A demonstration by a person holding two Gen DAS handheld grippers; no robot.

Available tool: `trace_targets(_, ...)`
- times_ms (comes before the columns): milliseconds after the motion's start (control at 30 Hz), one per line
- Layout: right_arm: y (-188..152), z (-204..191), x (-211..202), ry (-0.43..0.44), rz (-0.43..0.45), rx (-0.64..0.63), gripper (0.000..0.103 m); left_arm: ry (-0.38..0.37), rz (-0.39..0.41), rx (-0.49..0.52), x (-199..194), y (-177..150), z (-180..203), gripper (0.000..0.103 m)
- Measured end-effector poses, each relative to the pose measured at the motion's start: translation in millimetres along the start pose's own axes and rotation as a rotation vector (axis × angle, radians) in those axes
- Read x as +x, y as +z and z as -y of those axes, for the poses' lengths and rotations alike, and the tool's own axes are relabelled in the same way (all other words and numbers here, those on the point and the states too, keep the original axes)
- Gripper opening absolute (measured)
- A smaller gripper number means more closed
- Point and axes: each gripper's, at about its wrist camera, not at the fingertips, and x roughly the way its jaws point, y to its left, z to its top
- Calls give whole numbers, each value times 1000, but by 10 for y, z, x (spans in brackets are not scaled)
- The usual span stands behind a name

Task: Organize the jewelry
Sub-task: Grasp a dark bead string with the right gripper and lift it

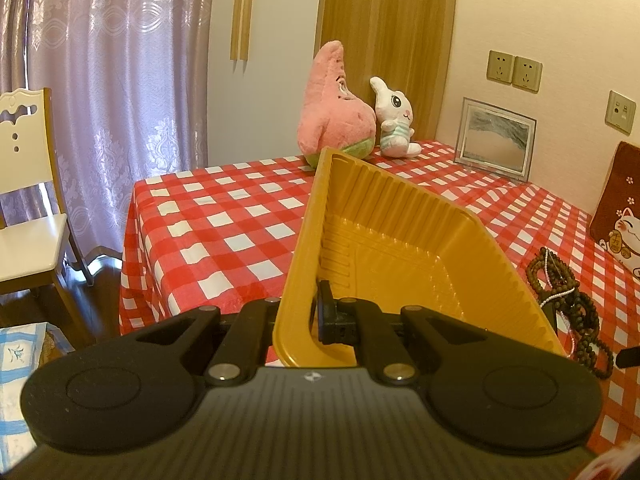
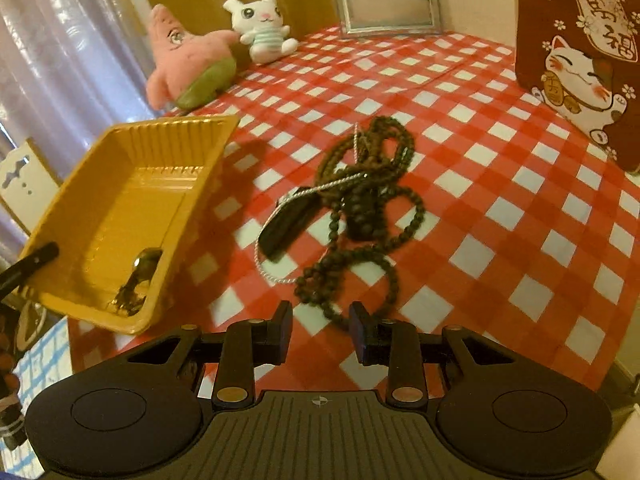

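My left gripper (image 1: 304,316) is shut on the near rim of a yellow plastic tray (image 1: 400,240) and holds it tilted above the table's left edge. The tray also shows in the right wrist view (image 2: 120,200), with a small dark metallic jewelry piece (image 2: 138,280) in its low corner. A tangle of dark bead necklaces (image 2: 360,204) with a thin silver chain (image 2: 280,276) and a black oblong piece (image 2: 288,224) lies on the checkered cloth. The beads also show in the left wrist view (image 1: 568,292). My right gripper (image 2: 320,332) is open, just short of the beads' near end.
A red-and-white checkered tablecloth (image 2: 500,200) covers the table. A pink plush (image 1: 332,108), a white plush rabbit (image 1: 394,120) and a picture frame (image 1: 496,140) stand at the back. A red lucky-cat cushion (image 2: 580,60) is at the right. A chair (image 1: 28,208) stands left.
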Motion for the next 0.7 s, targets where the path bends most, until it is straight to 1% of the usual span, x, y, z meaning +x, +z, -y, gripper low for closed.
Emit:
trace_targets(133,75,-47,41,3,22,-24,33,0,0,0,0,0,0,5)
trace_targets(300,227,-183,212,7,40,-72,32,0,-1,-1,2,-2,-3,6)
trace_targets(467,360,-262,319,16,60,-92,32,-1,-1,-1,1,-4,-2,6)
trace_targets(600,481,-240,390,1,75,-103,32,-3,0,-2,4,2,-3,6)
trace_targets(700,598,-152,443,-29,93,-104,32,-5,0,-3,18,25,-7,5)
